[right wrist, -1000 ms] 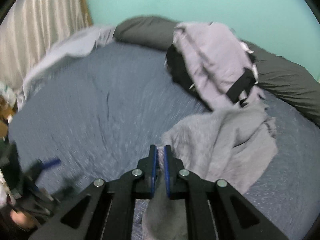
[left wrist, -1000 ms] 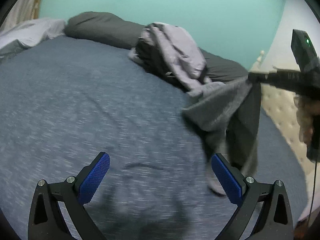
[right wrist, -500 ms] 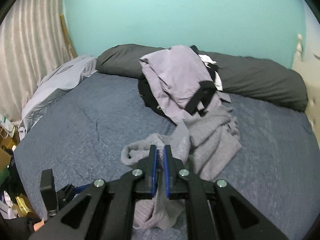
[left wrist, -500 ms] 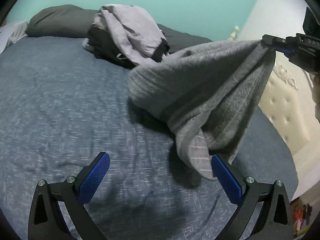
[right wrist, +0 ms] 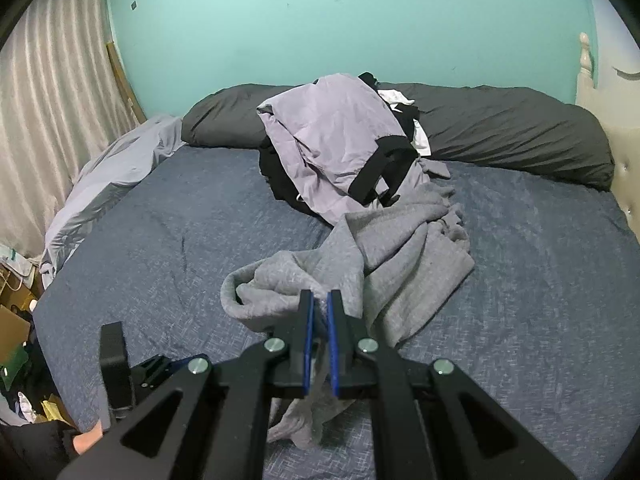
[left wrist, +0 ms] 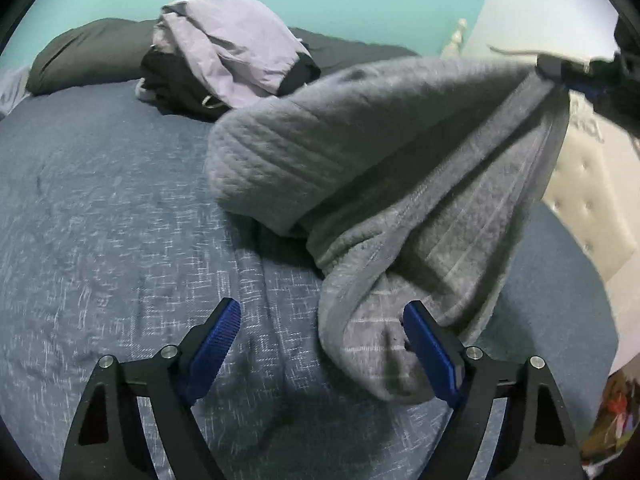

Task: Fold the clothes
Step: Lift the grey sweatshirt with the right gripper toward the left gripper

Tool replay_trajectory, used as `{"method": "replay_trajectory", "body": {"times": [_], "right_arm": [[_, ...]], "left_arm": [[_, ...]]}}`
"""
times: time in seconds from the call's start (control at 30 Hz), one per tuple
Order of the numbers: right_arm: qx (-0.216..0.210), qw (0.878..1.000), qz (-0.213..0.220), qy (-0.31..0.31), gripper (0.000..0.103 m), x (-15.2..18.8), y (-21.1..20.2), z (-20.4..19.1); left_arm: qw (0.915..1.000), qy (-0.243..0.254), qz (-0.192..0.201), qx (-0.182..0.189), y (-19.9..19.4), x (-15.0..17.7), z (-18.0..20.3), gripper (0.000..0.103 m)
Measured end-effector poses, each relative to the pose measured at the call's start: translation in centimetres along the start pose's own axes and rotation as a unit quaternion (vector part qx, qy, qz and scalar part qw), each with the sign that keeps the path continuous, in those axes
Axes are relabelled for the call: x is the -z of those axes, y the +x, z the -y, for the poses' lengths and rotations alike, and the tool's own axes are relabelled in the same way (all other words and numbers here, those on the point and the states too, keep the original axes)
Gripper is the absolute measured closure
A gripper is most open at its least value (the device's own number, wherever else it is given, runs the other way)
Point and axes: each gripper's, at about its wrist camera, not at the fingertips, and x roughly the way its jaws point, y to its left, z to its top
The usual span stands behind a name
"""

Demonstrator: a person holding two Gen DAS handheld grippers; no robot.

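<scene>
A grey knitted garment (right wrist: 400, 252) lies partly on the blue bed (right wrist: 160, 240). My right gripper (right wrist: 320, 308) is shut on its edge and holds that part up; it also shows at the upper right of the left wrist view (left wrist: 560, 70). There the garment (left wrist: 380, 168) hangs from it, with its lower end between my left gripper's fingers. My left gripper (left wrist: 322, 320) is open just above the bed (left wrist: 100, 220), its right pad (left wrist: 428, 348) touching or nearly touching the hanging cloth.
A heap of lilac and black clothes (right wrist: 340, 144) lies at the back of the bed against a long dark pillow (right wrist: 500, 128). A pale sheet (right wrist: 112, 168) is bunched at the left edge. A padded cream headboard (left wrist: 580, 184) stands right.
My right gripper has lifted the grey garment and drawn it toward the bed's front. My left gripper has closed in on the hanging end and narrowed its opening.
</scene>
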Motion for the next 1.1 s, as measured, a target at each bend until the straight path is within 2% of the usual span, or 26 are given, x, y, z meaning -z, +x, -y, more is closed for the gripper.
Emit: {"method": "replay_trajectory", "body": {"times": [0.57,0.83,0.97,1.1], "right_arm": [[-0.009,1.0,-0.014,0.013,0.097,1.7,2.3,2.9],[-0.013,1.0,-0.018,0.018,0.097,2.2,2.9,3.6],[-0.015,1.0,-0.02,0.016,0.097,2.4,3.0,3.5],[-0.015,1.0,-0.022,0.015,0.097,2.6,3.1,3.4]], "left_arm": [[0.9983,-0.002,-0.056,-0.014,5.6,2.1,-0.5,0.017],[0.9982,-0.012,-0.058,-0.01,5.9,2.5,-1.1,0.016],[0.998,-0.008,-0.057,-0.025,5.8,2.8,-0.9,0.016],[0.9976,-0.028,-0.06,-0.021,5.9,3.0,-1.3,0.016]]}}
